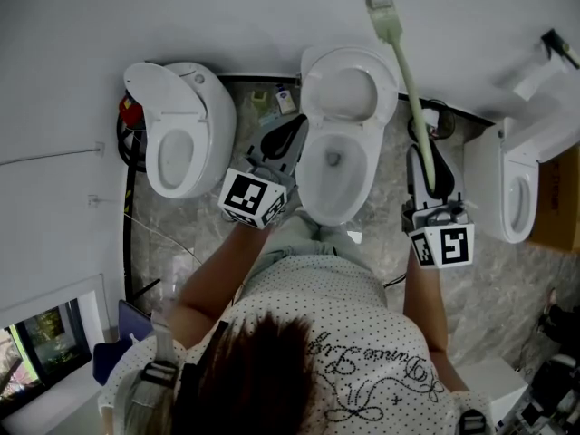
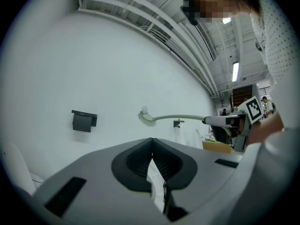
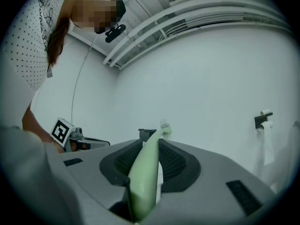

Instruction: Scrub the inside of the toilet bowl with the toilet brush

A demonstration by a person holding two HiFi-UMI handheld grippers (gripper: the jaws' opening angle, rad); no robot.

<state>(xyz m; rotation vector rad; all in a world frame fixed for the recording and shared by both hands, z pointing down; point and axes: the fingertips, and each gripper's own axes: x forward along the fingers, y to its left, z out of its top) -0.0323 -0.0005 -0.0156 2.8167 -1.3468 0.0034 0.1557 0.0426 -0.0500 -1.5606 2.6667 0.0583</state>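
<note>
The middle toilet [image 1: 344, 143] stands with its lid up and its bowl [image 1: 333, 161] open. My right gripper [image 1: 424, 152] is to the right of it, shut on the handle of a pale green toilet brush [image 1: 410, 80]. The brush head [image 1: 381, 9] points up and away, high against the white wall, well clear of the bowl. In the right gripper view the handle [image 3: 143, 182] runs between the pads to the bristles [image 3: 165, 124]. My left gripper [image 1: 292, 132] hovers at the bowl's left rim, jaws closed with nothing in them [image 2: 151, 159]. The left gripper view shows the brush [image 2: 173, 118] level in the air.
A second toilet [image 1: 181, 130] stands to the left and a third [image 1: 517, 184] to the right, with a cardboard box [image 1: 557, 198] beyond it. Small bottles [image 1: 285, 100] sit behind the middle toilet. A paper holder [image 3: 264, 118] hangs on the wall.
</note>
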